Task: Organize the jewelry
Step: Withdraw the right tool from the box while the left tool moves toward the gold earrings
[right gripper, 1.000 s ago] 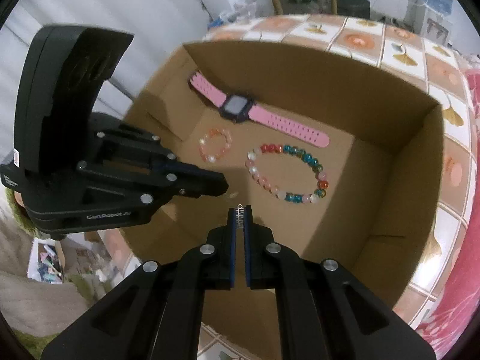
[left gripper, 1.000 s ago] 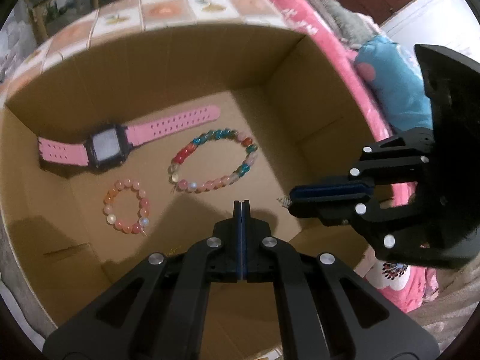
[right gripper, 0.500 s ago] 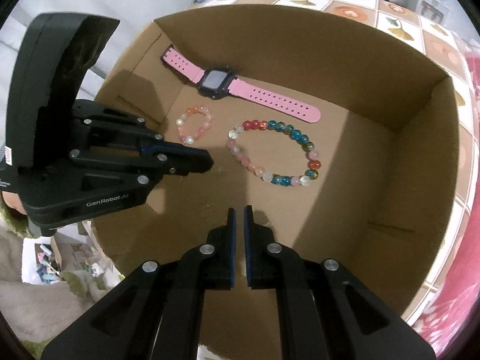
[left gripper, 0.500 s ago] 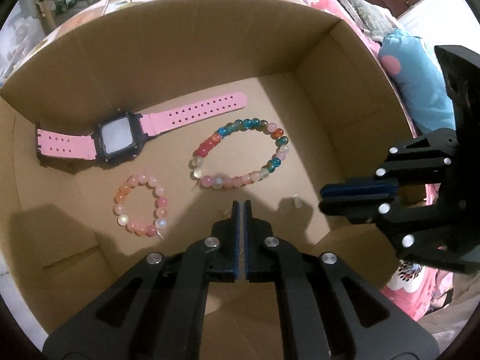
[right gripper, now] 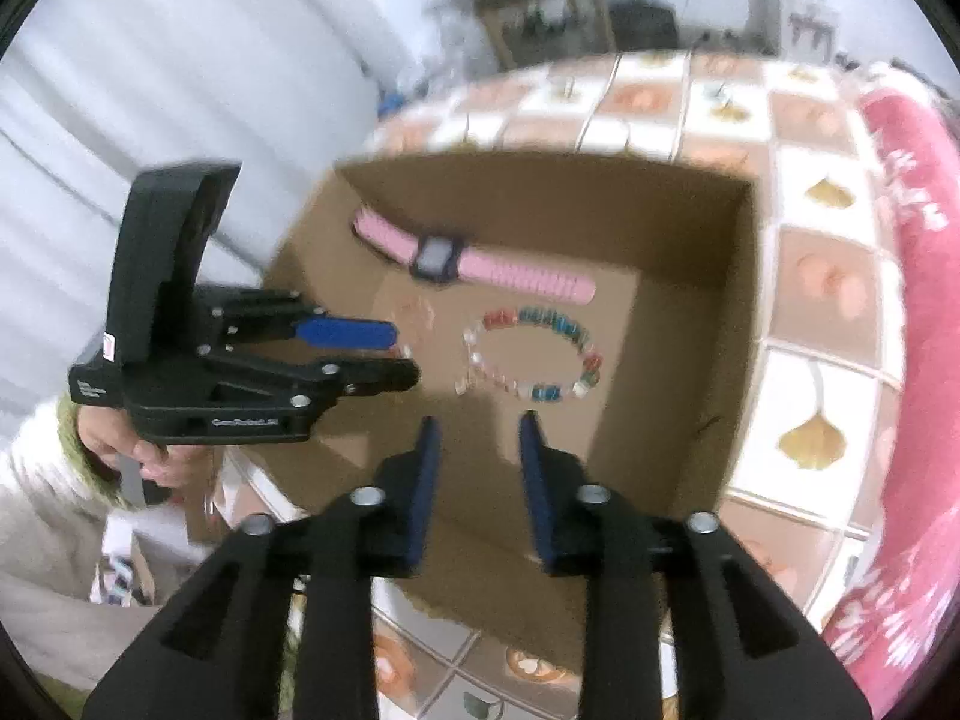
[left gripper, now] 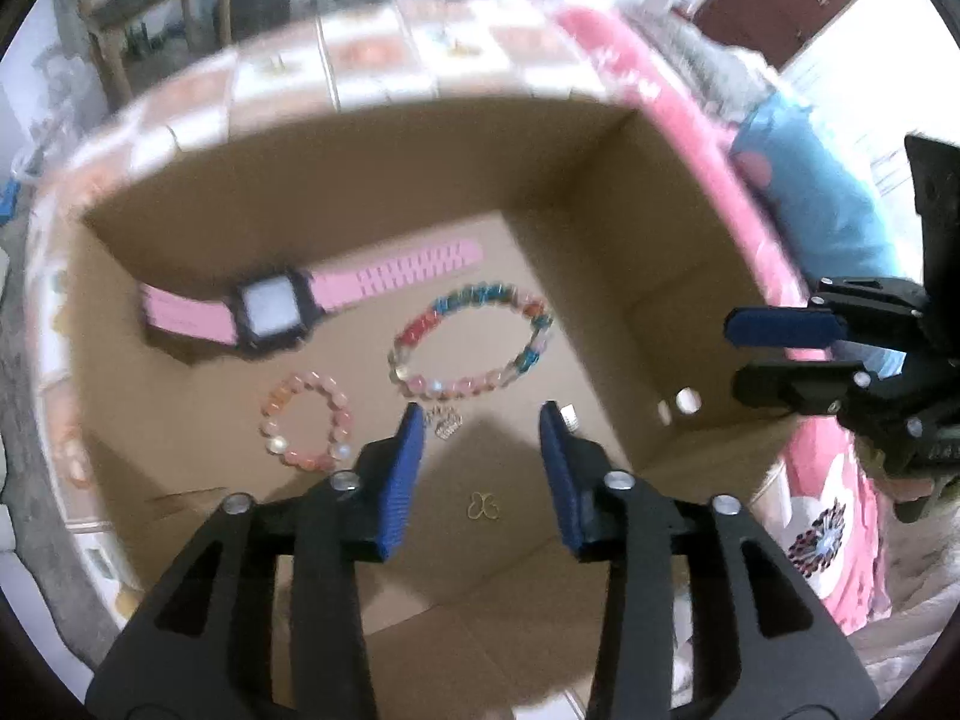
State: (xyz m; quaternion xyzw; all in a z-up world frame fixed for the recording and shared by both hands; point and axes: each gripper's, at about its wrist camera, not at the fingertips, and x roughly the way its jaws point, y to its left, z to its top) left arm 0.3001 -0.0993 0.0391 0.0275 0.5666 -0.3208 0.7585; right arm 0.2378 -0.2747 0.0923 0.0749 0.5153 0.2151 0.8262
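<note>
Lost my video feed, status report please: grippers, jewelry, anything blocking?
Left gripper and right gripper just opened, both empty. Pink watch, two bead bracelets, small charms lie in cardboard box. Nothing blocking.

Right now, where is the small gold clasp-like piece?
In the left wrist view, the gold piece lies on the cardboard box floor, low centre, nearer the camera than the multicolour bead bracelet.

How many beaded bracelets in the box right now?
2. Small pink bracelet lies on the cardboard box floor below the watch; larger multicolour bracelet lies to its right. None seem hidden, though the frames are blurred.
</note>
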